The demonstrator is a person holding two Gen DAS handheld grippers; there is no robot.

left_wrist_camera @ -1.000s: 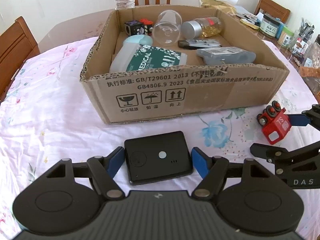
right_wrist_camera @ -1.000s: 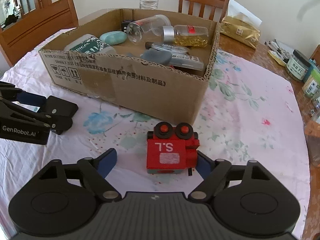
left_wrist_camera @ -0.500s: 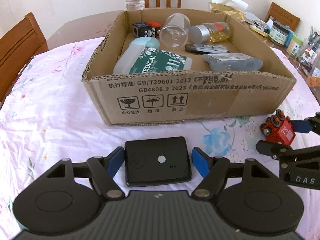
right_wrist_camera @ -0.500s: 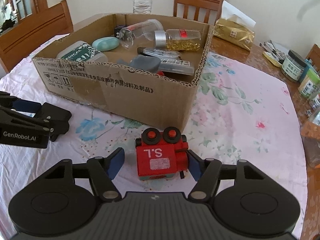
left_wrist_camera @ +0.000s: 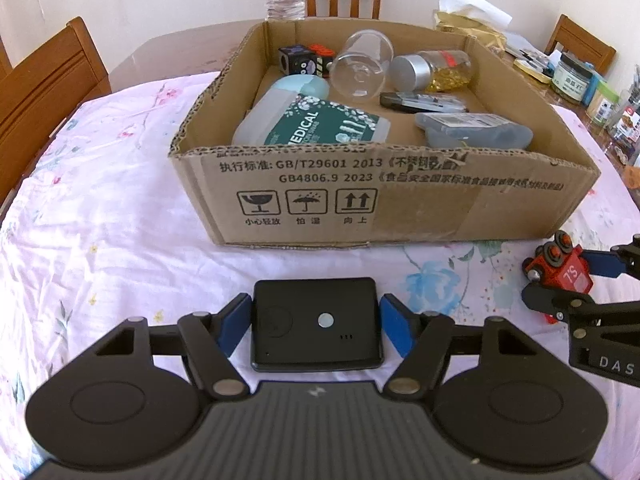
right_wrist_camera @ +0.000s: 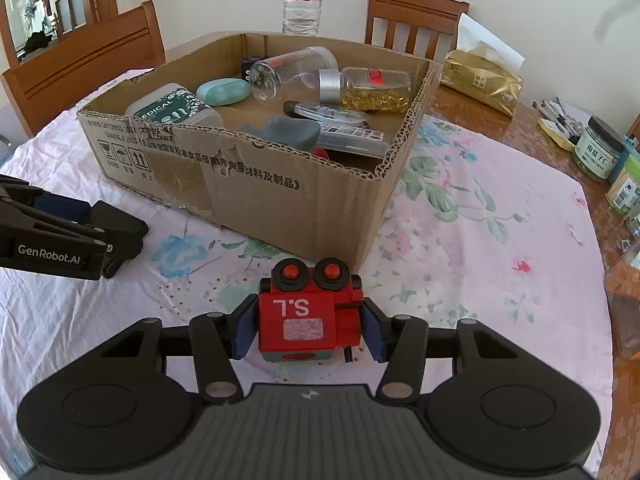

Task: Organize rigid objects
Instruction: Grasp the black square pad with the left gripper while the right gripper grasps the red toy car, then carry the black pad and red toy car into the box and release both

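We are at the grasping step, both grippers working at once. Nearest, the right gripper (right_wrist_camera: 306,326) has just been closing and its jaws now pinch the red toy (right_wrist_camera: 304,320), which sits on the desk (right_wrist_camera: 460,248) just in front of the box (right_wrist_camera: 280,196). The left gripper (left_wrist_camera: 316,322) has its jaws closing in on the black case (left_wrist_camera: 316,322), flat on the desk; we cannot tell whether the pads are pressing it yet or only flank it. Next, we judge, each piece must be lifted above the near wall and set down inside the box among the bottles and packs there. The underside of the toy is hidden, and the box's near wall masks part of its floor, so free space there is hard to judge.
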